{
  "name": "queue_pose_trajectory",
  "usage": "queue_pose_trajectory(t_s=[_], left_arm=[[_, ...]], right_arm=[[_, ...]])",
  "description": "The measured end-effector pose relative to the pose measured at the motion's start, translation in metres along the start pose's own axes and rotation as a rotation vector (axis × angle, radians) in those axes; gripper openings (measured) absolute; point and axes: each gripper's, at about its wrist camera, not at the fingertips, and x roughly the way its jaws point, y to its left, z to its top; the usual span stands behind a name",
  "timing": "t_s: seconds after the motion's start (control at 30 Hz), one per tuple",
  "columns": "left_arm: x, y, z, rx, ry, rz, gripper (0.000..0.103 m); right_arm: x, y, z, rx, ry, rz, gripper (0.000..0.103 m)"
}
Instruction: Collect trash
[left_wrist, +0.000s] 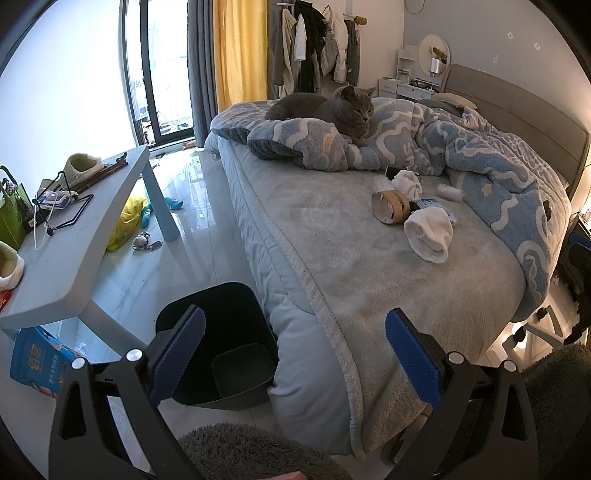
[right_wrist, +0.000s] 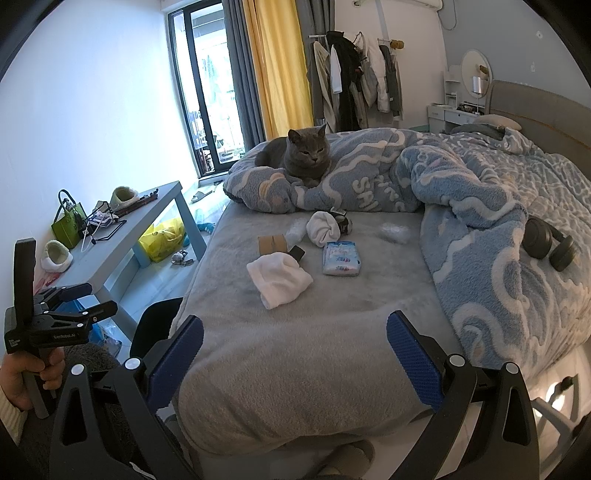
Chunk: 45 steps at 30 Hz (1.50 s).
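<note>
**Trash scattered near socks, both claws empty**

Both the left claw and right claw are held spread, empty. The cardboard tube and wrapper lie on the bed; a sock could be binned by mistake.

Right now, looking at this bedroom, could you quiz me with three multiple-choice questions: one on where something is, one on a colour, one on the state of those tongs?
1. Where is the cat?
A. on the rumpled blanket
B. on the floor
C. on the side table

2. What colour is the bin beside the bed?
A. white
B. black
C. yellow

3. How do the right tongs stand?
A. shut on a sock
B. shut, empty
C. open, empty

Answers: 1 A, it lies on the blue patterned blanket; 2 B, its walls are black; 3 C, the blue pads are wide apart with nothing between.
</note>
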Motion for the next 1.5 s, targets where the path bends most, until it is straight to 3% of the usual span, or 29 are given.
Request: queue_pose_trajectory(t_s=[0.7, 0.93, 1.1, 1.5], left_arm=[[0.004, -0.003, -0.01, 0.012, -0.005, -0.002, 0.1], [-0.019, -0.004, 0.008, 0.029, -0.102, 0.009, 0.099], [-0.024, -0.004, 0.019, 0.028, -0.136, -0.027, 0.099], [0.003, -0.026, 0.027, 0.048, -0.094, -0.099, 0.099]], right_arm=[[0.0, 0.0, -0.001, 0.006, 0.006, 0.001, 0.1], [0.003, 0.003, 0.001, -0.04, 0.024, -0.034, 0.1], [0.007, -0.005, 0.005, -0.009, 0.019, -0.044, 0.1], [0.032, -0.008, 0.011, -0.024, 0.033, -0.033, 0.1]])
